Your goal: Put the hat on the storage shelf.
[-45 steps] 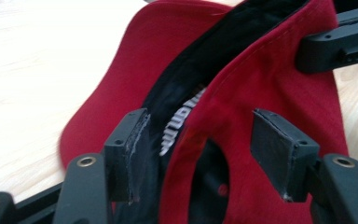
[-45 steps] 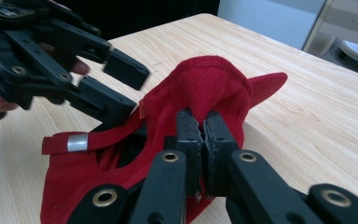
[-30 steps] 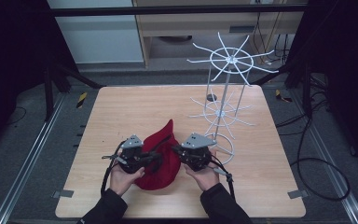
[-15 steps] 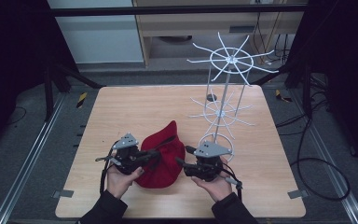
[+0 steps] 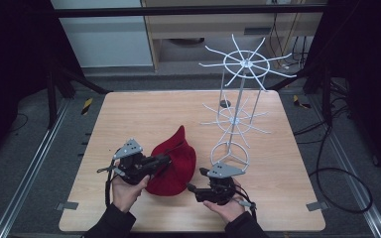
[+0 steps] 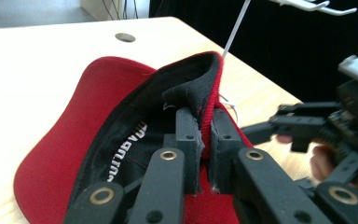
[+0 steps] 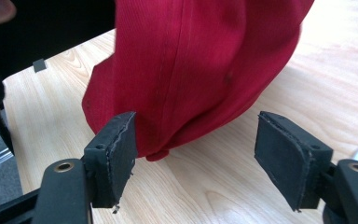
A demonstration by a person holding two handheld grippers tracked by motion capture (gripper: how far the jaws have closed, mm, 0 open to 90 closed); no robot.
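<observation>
A red cap (image 5: 177,161) lies near the front of the wooden table (image 5: 144,114), tilted up on its left side. My left gripper (image 5: 164,160) is shut on the cap's rim; in the left gripper view the two black jaws (image 6: 204,135) pinch the red fabric and black sweatband, and the cap (image 6: 74,121) shows its black inside with white lettering. My right gripper (image 5: 192,188) sits just right of the cap, pointing at it. Its jaws have just been opening; in the right gripper view the gripper (image 7: 198,140) stands wide open and the cap's crown (image 7: 191,60) sits just ahead, touching neither pad.
A white wire display rack (image 5: 238,99) with spoked arms stands at the back right, its ring base (image 5: 230,154) close behind my right hand. A small round hole (image 5: 224,103) sits in the tabletop near the rack. Dark frame legs flank the table.
My right gripper has let go of the cap, opened wide and drawn back toward the table's near edge. My left gripper has lifted the cap's rim a little, still shut on it.
</observation>
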